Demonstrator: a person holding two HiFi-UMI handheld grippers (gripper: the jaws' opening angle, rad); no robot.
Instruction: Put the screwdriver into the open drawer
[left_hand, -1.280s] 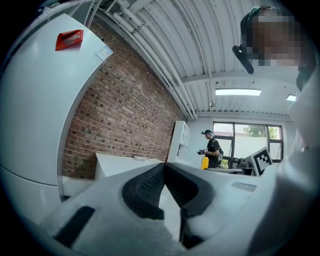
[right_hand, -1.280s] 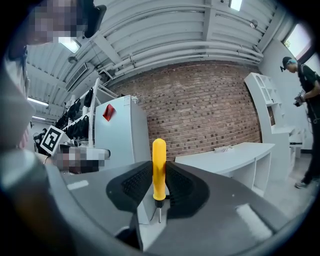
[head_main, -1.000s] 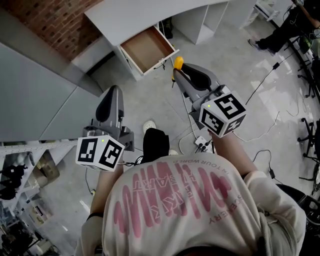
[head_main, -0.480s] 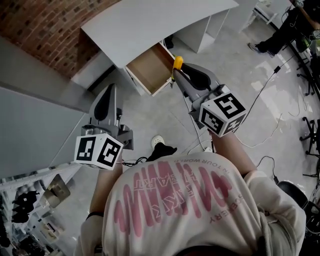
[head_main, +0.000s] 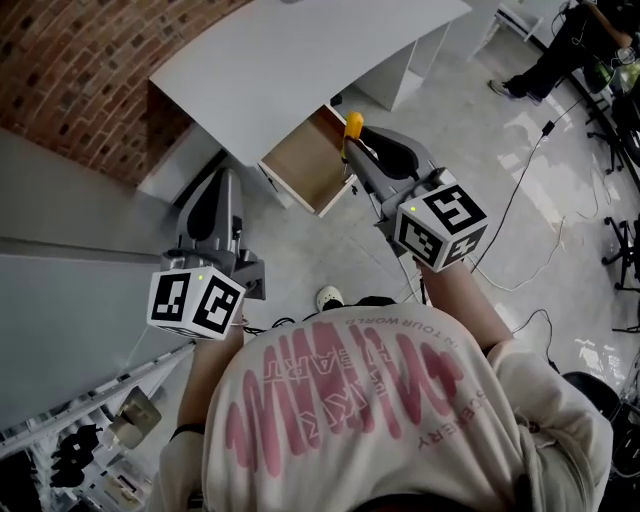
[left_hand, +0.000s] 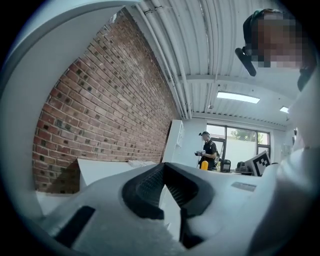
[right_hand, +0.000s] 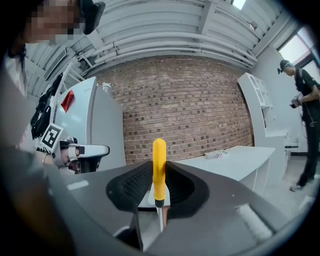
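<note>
While the screwdriver (right_hand: 159, 155) stands upright in the right gripper (right_hand: 159, 175), the jaws are half-closed and pinch its yellow handle, with the thin steel shaft hanging below the pads. It looks light, stiff and smooth, probably slick plastic, so mid-handle against those ribbed black pads is the sensible hold. Ahead of that gripper and lower down, the drawer (head_main: 300, 160) gapes, a shallow brown box under a white desk (head_main: 300, 50). Off to its side, the left gripper (left_hand: 167, 185) has its tips together on nothing. Rough brick wall (right_hand: 185, 105) beyond.

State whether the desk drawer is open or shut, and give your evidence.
Open: the drawer juts out from under the white desk, its brown inside exposed in the head view.
</note>
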